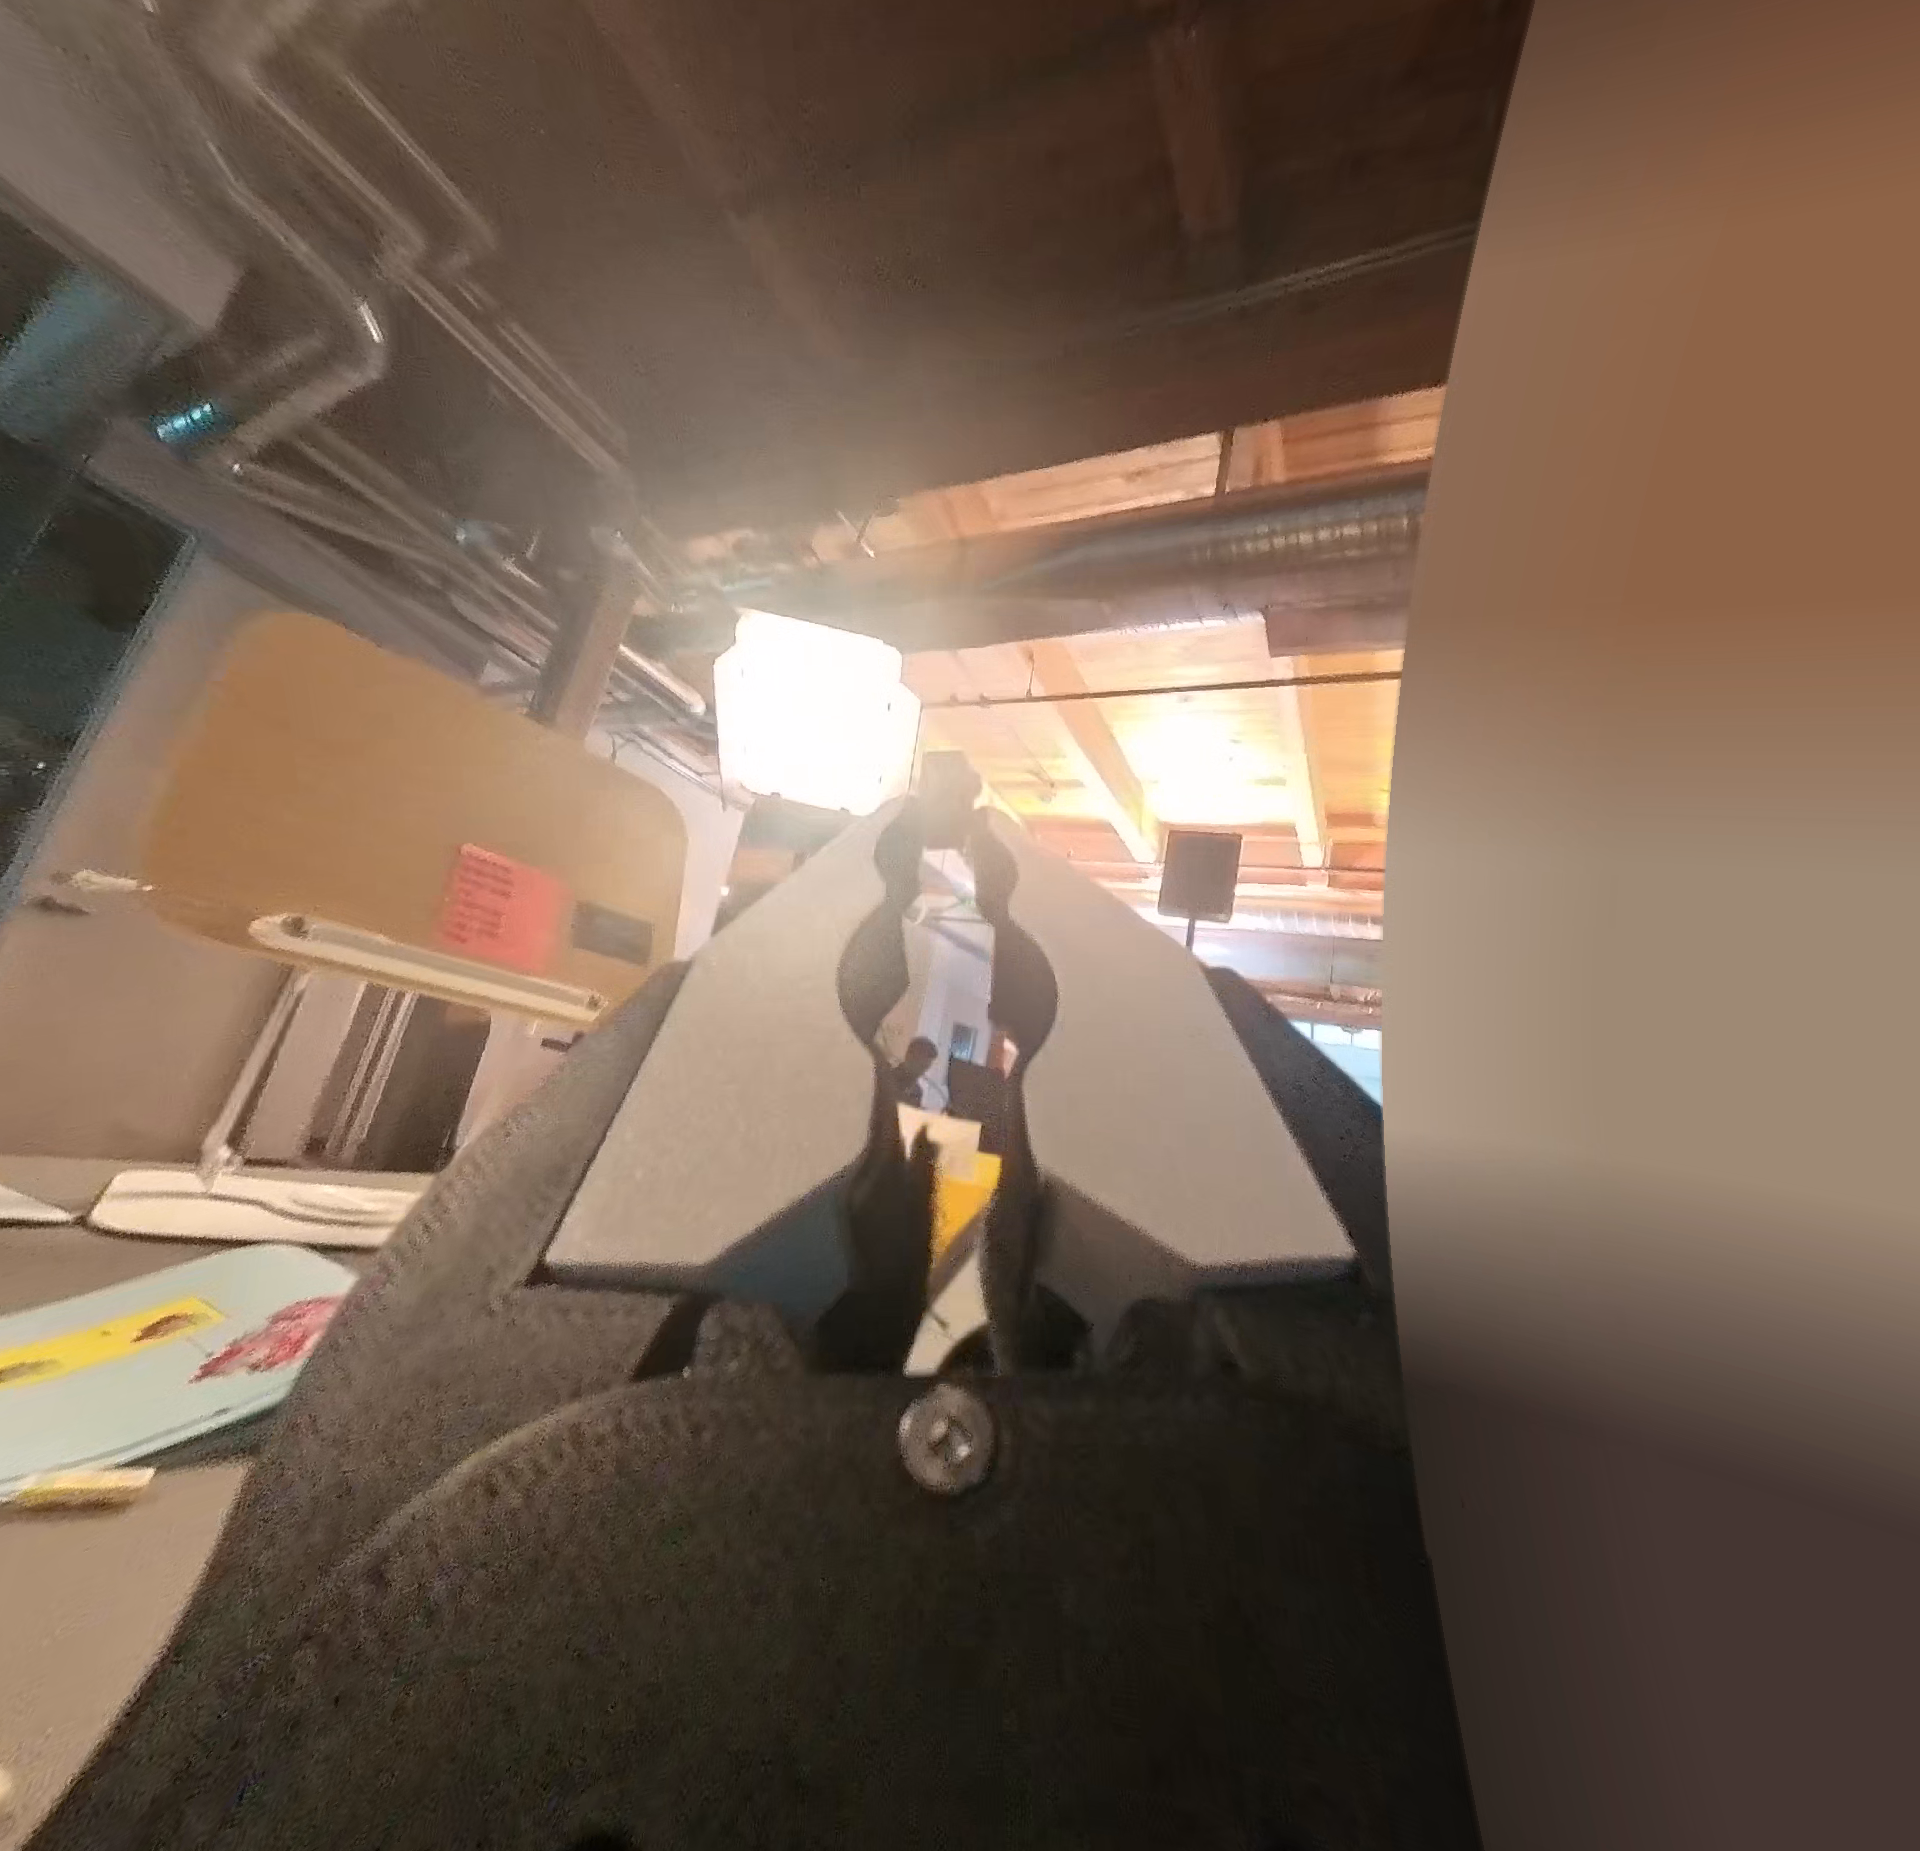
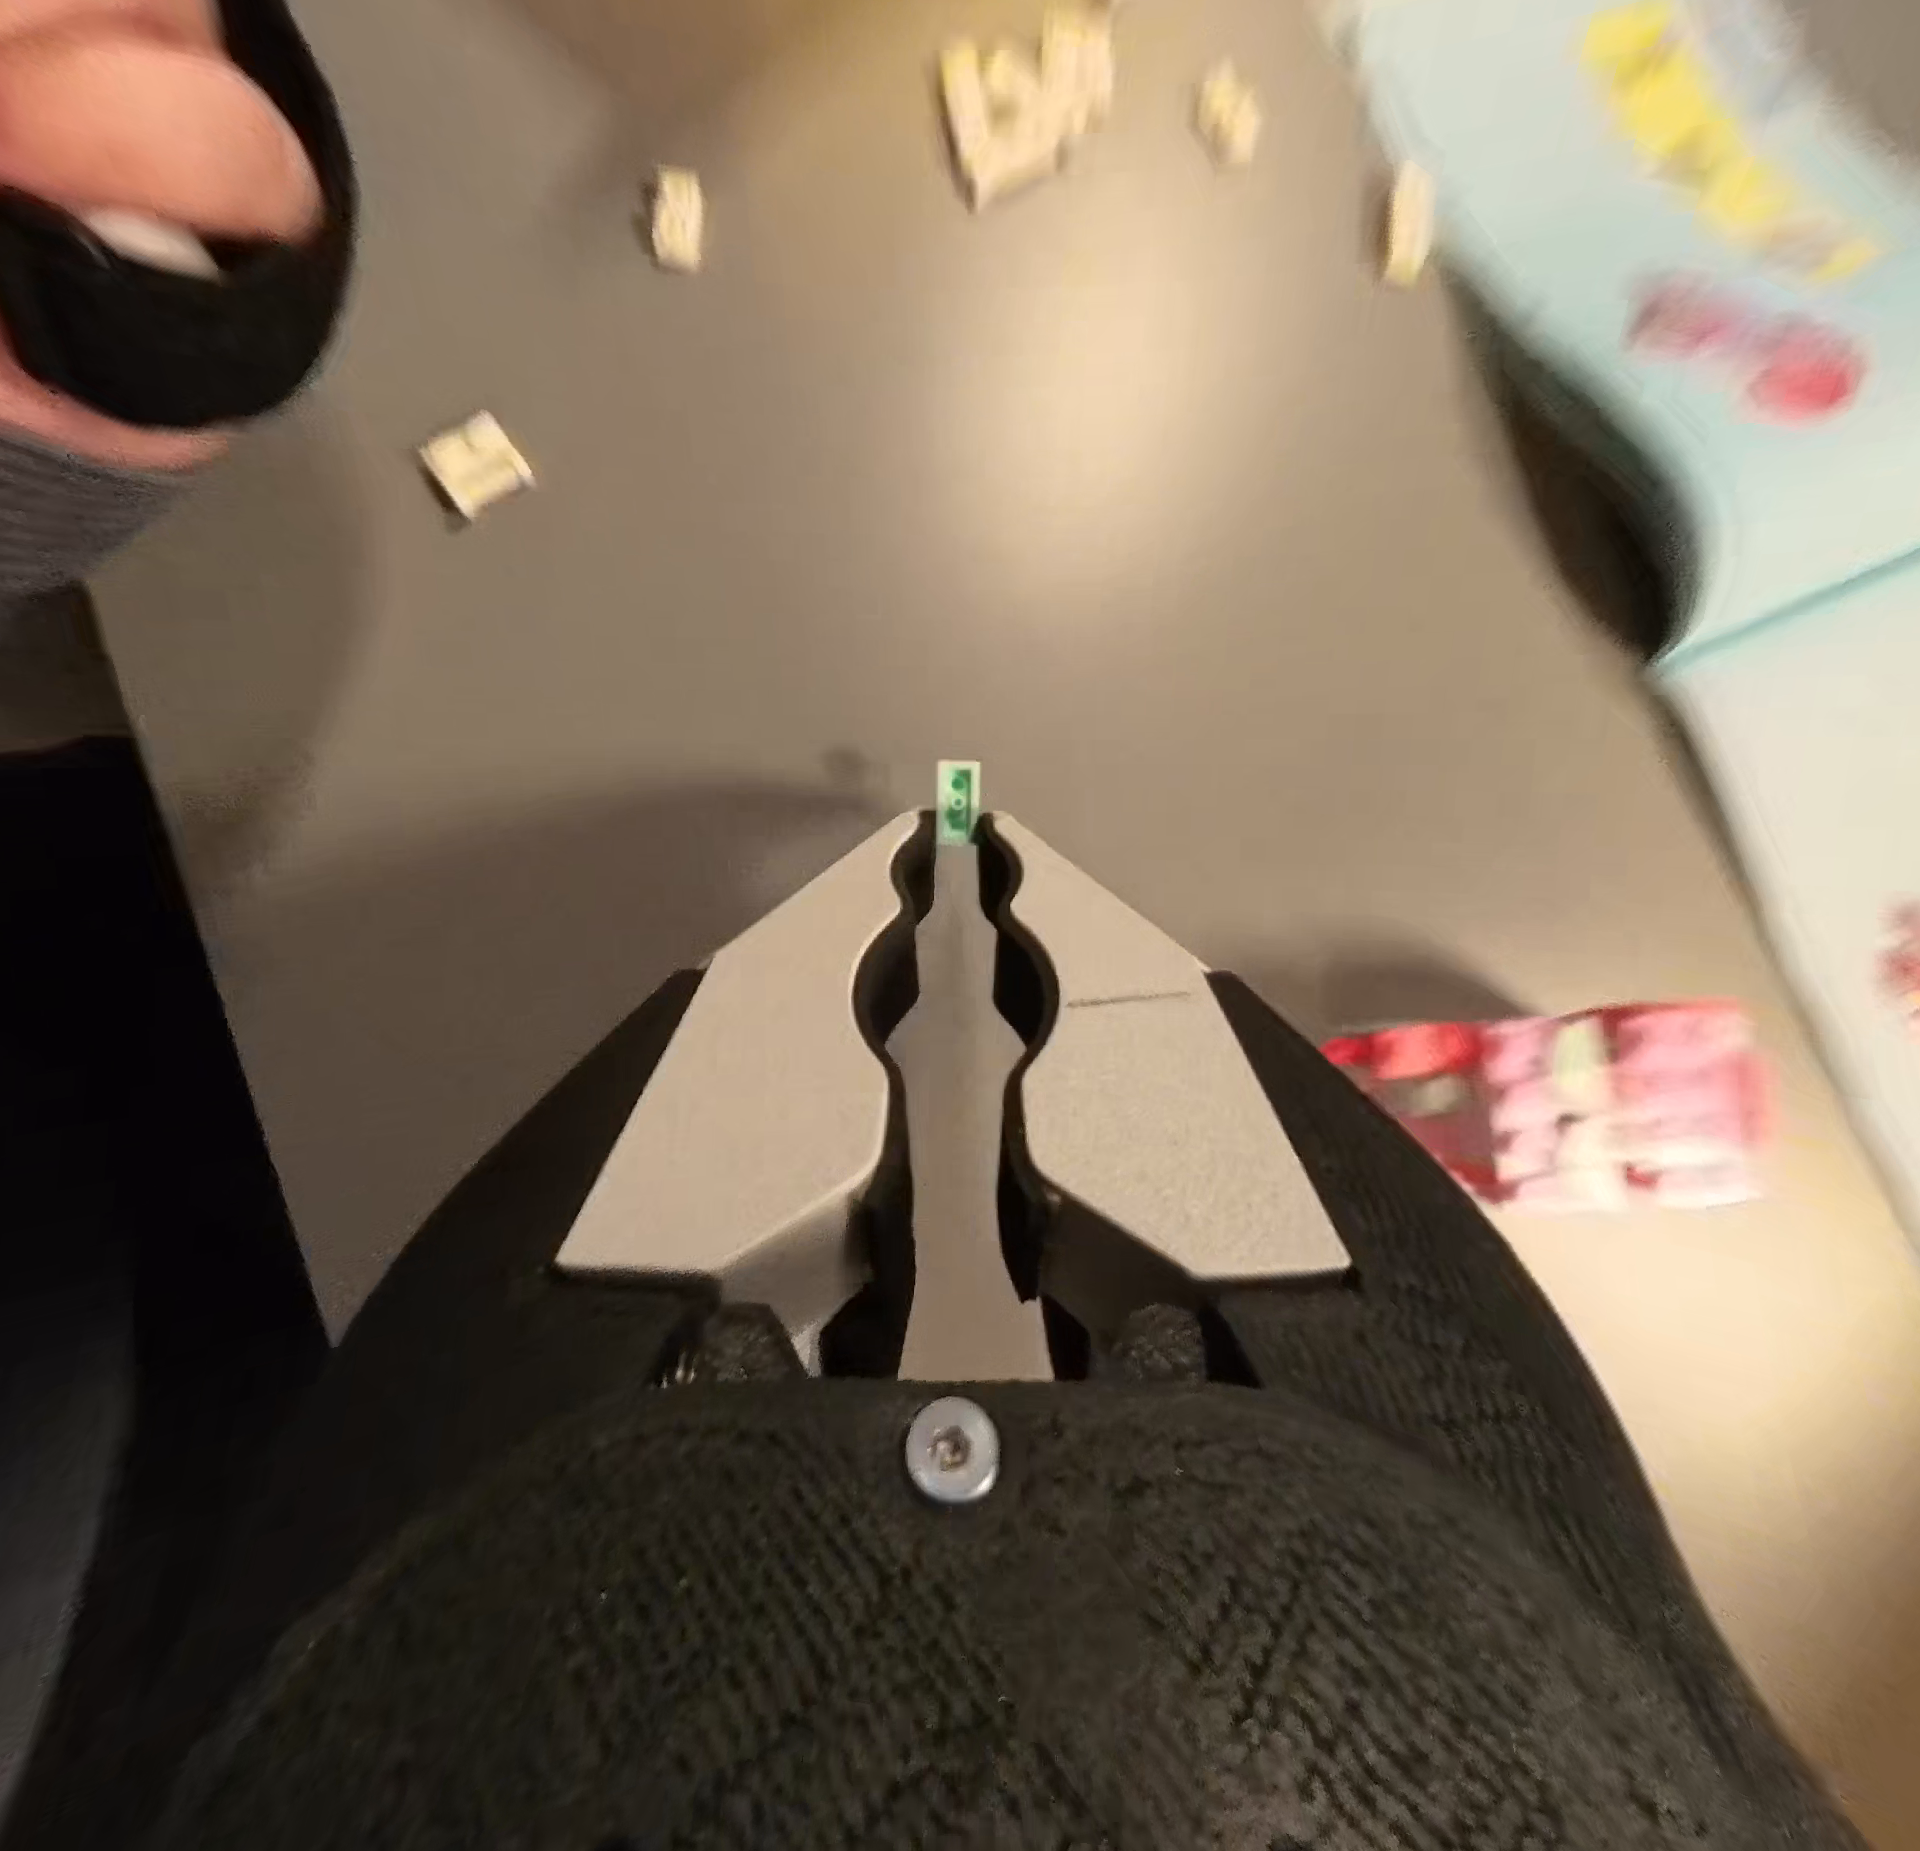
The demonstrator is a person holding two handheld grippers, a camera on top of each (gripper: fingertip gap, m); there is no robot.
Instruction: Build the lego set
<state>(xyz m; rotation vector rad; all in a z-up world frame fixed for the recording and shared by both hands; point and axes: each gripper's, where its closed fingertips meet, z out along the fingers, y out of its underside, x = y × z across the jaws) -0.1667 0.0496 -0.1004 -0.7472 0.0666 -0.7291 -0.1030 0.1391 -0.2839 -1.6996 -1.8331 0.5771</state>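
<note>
Green piece: a small green plastic brick [image 2: 957, 802], seemingly translucent, is pinched upright at the very tips of the right gripper [image 2: 957, 827], above the grey tabletop [image 2: 831, 554]; the tip hold probably leaves most of it exposed.
Right gripper: jaws nearly together, clamped on the brick from both sides.
Left gripper [image 1: 948, 833]: tilted up toward the wooden ceiling; a small dark block [image 1: 943, 799] is held at its nearly closed tips.
Surroundings: cream-coloured small pieces [image 2: 476, 463] are scattered beyond; a pale blue printed sheet [image 2: 1714, 243] and a red-pink packet [image 2: 1558, 1115] lie to the right.
Hand [image 2: 135, 118]: seen at upper left, apart from the brick.
</note>
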